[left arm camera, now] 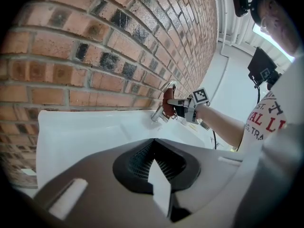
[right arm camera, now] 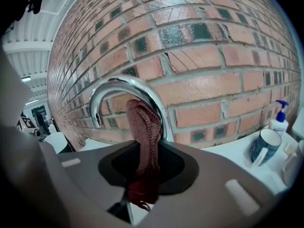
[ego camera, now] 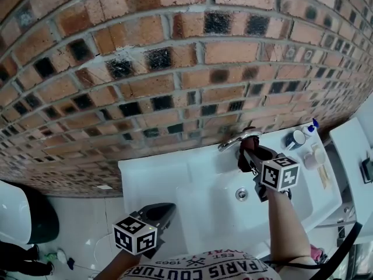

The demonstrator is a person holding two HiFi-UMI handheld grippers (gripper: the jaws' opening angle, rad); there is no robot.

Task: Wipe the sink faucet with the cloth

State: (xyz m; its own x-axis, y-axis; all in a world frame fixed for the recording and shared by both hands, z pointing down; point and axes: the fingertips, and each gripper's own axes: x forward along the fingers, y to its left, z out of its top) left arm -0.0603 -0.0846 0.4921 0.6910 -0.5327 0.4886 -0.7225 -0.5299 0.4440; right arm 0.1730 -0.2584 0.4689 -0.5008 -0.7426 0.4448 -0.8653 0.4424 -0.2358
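Note:
A chrome arched faucet (ego camera: 238, 138) rises from the back of the white sink (ego camera: 175, 179) under the brick wall. My right gripper (ego camera: 249, 154) is shut on a dark red knitted cloth (ego camera: 245, 156), which it holds against the spout. In the right gripper view the cloth (right arm camera: 145, 132) stands upright between the jaws, pressed to the faucet's curve (right arm camera: 126, 89). My left gripper (ego camera: 165, 212) hovers low at the sink's front left edge, shut with nothing in it. From the left gripper view the faucet (left arm camera: 160, 110) and cloth (left arm camera: 167, 102) are far ahead.
A dark mug (ego camera: 296, 138), a soap bottle (ego camera: 312, 126) and a white cup (ego camera: 313, 158) stand on the counter right of the faucet. The drain (ego camera: 242, 194) lies in the basin. A white and black fixture (ego camera: 23, 220) sits on the floor at left.

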